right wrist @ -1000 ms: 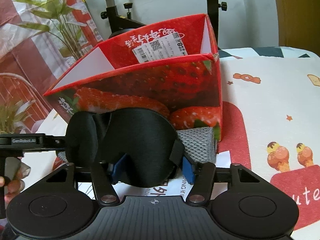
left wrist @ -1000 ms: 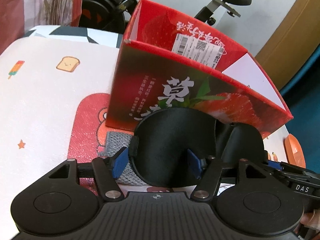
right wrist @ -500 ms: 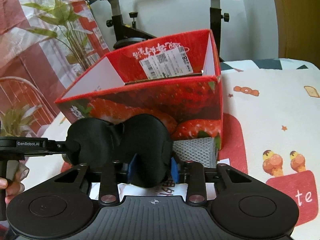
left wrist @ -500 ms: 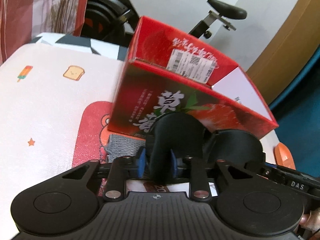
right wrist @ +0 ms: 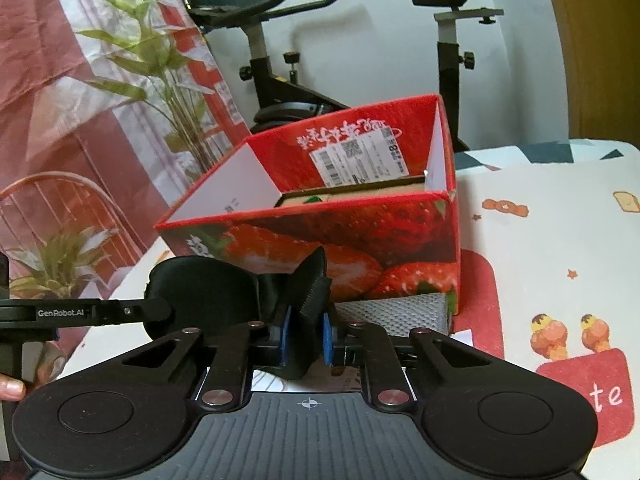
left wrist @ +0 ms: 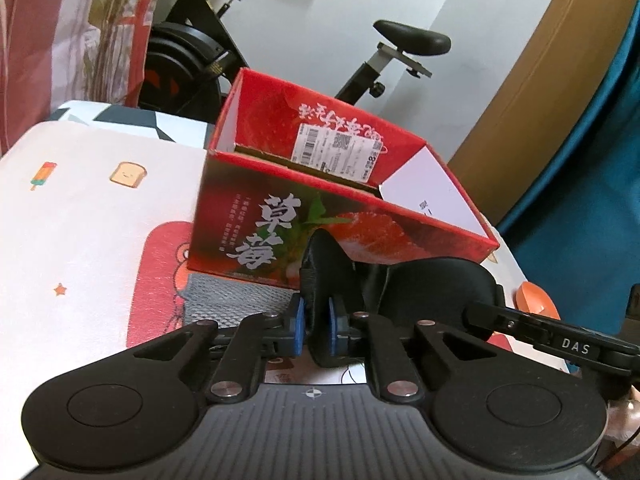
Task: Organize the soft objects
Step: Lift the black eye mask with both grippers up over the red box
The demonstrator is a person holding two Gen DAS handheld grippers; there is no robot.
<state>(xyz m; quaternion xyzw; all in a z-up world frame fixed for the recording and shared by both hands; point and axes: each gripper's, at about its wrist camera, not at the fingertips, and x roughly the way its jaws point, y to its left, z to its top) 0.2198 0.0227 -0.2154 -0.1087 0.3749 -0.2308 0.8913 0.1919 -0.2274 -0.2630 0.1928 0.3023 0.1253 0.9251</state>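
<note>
A black padded eye mask (left wrist: pixel 432 284) hangs between my two grippers, just in front of a red strawberry box (left wrist: pixel 280 216). My left gripper (left wrist: pixel 317 324) is shut on the mask's left end, squeezed thin between the blue pads. My right gripper (right wrist: pixel 305 330) is shut on the mask's right end (right wrist: pixel 308 292); its other cup (right wrist: pixel 208 292) shows to the left. The open box (right wrist: pixel 360 236) stands behind on the table. A grey knit cloth (left wrist: pixel 236 300) lies under the box's near edge and shows in the right wrist view (right wrist: pixel 396 312) too.
The table has a white cartoon-print cover (left wrist: pixel 80 208) with a red patch (right wrist: pixel 476 304). An exercise bike (right wrist: pixel 280 72) and a plant-print curtain (right wrist: pixel 100 100) stand behind the table. An orange object (left wrist: pixel 536 300) lies at the right.
Both grippers have closed from open onto the mask's ends, pinching each flat cup into a narrow fold. Both have risen, so the box now sits lower and farther.
</note>
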